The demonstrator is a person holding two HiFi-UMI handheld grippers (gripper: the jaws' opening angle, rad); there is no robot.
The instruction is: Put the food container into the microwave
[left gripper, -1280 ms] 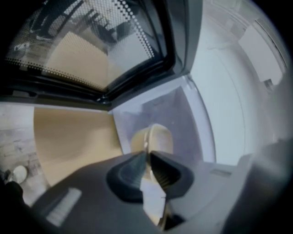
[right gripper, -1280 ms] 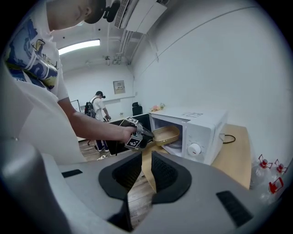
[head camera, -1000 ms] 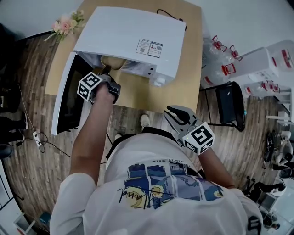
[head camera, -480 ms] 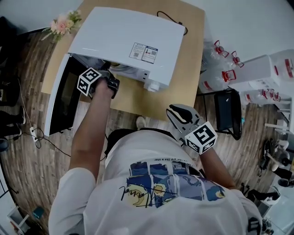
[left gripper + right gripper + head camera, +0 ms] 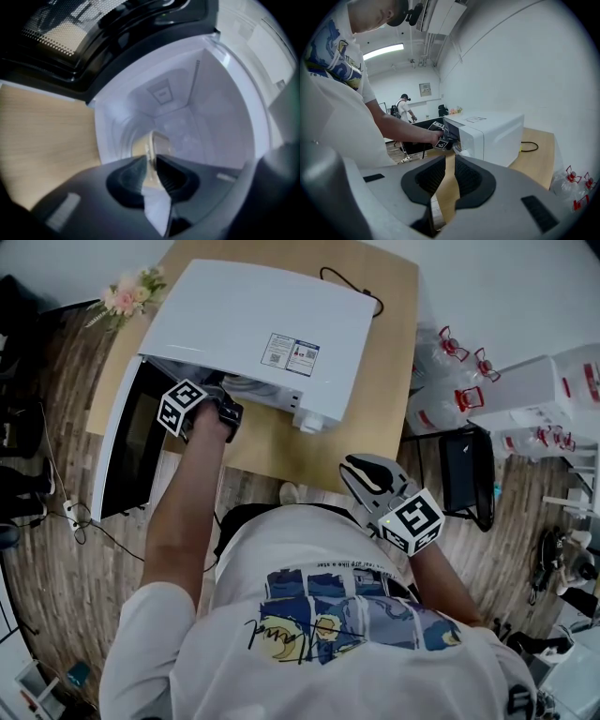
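The white microwave (image 5: 262,320) stands on a wooden table (image 5: 375,381), its dark door (image 5: 131,451) swung open to the left. My left gripper (image 5: 217,401) reaches into the microwave's mouth. In the left gripper view that gripper (image 5: 151,161) is shut on the rim of the tan food container (image 5: 152,143), which sits inside the white cavity (image 5: 187,112). The microwave's top hides the container in the head view. My right gripper (image 5: 361,470) hangs near my body in front of the table, shut (image 5: 450,161) with nothing in it.
Pink flowers (image 5: 131,287) lie at the table's far left corner. A black cable (image 5: 352,277) runs behind the microwave. Water bottles (image 5: 450,362) and a black chair (image 5: 469,460) stand to the right. Cords (image 5: 75,521) trail on the floor at left. Another person (image 5: 404,108) stands far off.
My left gripper has carried the container deeper into the microwave; the tan rim seen at the opening before is now hidden under the top. The right gripper has stayed put.
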